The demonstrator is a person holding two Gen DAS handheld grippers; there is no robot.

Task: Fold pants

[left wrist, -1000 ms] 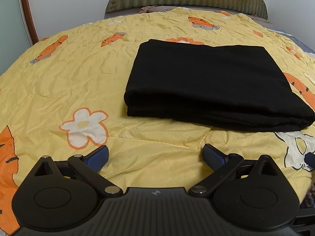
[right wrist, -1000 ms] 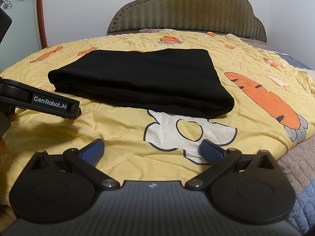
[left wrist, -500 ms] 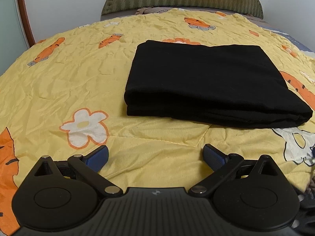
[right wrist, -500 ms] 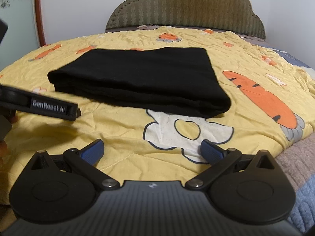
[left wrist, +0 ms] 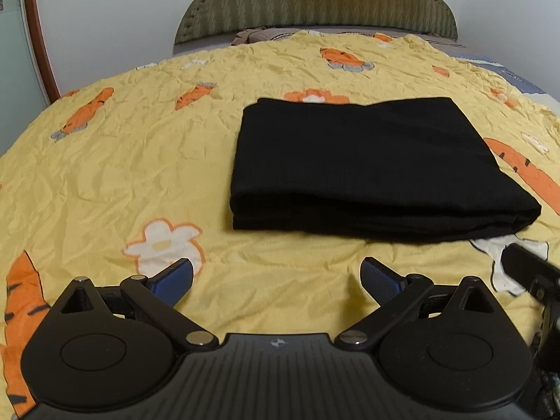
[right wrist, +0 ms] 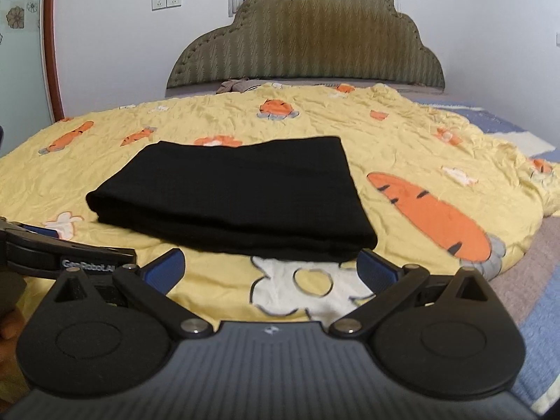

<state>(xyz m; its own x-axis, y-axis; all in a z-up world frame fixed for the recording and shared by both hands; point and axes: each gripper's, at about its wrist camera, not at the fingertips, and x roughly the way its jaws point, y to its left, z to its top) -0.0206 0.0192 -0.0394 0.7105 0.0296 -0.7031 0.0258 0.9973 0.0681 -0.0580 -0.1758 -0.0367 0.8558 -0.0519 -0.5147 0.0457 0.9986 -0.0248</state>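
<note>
The black pants (left wrist: pixel 364 164) lie folded into a flat rectangle of several layers on the yellow carrot-print bedspread (left wrist: pixel 122 175). They also show in the right wrist view (right wrist: pixel 238 196). My left gripper (left wrist: pixel 276 278) is open and empty, held a little short of the pants' near folded edge. My right gripper (right wrist: pixel 271 267) is open and empty, just before the pants' near right corner. The left gripper's black body (right wrist: pixel 66 255) shows at the left of the right wrist view. Part of the right gripper (left wrist: pixel 528 273) shows at the right edge of the left wrist view.
A padded olive headboard (right wrist: pixel 308 38) stands at the far end against a white wall. The bedspread's right edge drops onto a blue and grey sheet (right wrist: pixel 532 280). A wooden-framed panel (right wrist: pixel 49 42) stands at the far left.
Both grippers have pulled back and risen, so the pants look smaller and farther off. Both stay open and empty. The pants have not moved.
</note>
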